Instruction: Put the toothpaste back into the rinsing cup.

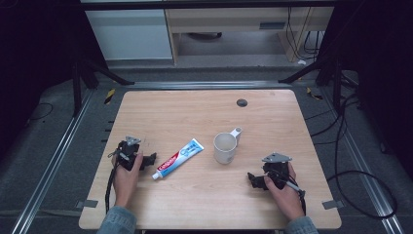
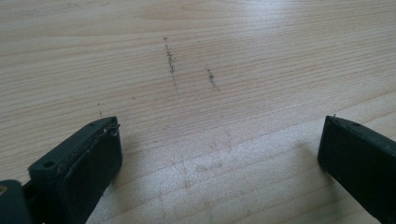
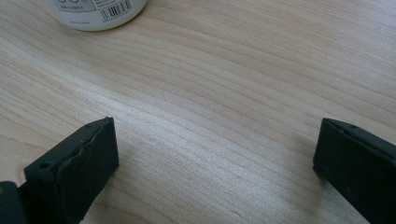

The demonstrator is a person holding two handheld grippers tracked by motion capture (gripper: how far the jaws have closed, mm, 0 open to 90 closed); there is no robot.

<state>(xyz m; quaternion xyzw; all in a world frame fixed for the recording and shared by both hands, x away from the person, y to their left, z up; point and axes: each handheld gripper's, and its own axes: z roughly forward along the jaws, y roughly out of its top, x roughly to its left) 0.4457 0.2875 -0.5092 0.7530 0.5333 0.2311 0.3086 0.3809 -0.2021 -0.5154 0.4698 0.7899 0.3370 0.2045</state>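
Left gripper (image 1: pixel 151 159): you hold it low over the table's near-left part, jaws spread wide apart with nothing between them; in the left gripper view (image 2: pixel 219 154) bare wood with a few dark scuff marks (image 2: pixel 170 60) lies ahead.
Right gripper (image 1: pixel 252 179): you hold it at the near-right, jaws pointing left, wide apart and empty; the right gripper view (image 3: pixel 215 158) shows bare wood between them.
Toothpaste tube (image 1: pixel 178 158): lies flat just right of your left gripper, white cap toward the near-left, flat tail toward the far-right, near the jaws but not touching.
Mug (image 1: pixel 225 147): stands upright right of the tube, handle pointing far-right, well clear of your right gripper; its white base with a barcode sits at the top of the right gripper view (image 3: pixel 95 11).
Table (image 1: pixel 204 109): light wood, with a dark round grommet (image 1: pixel 242 102) near the far edge.
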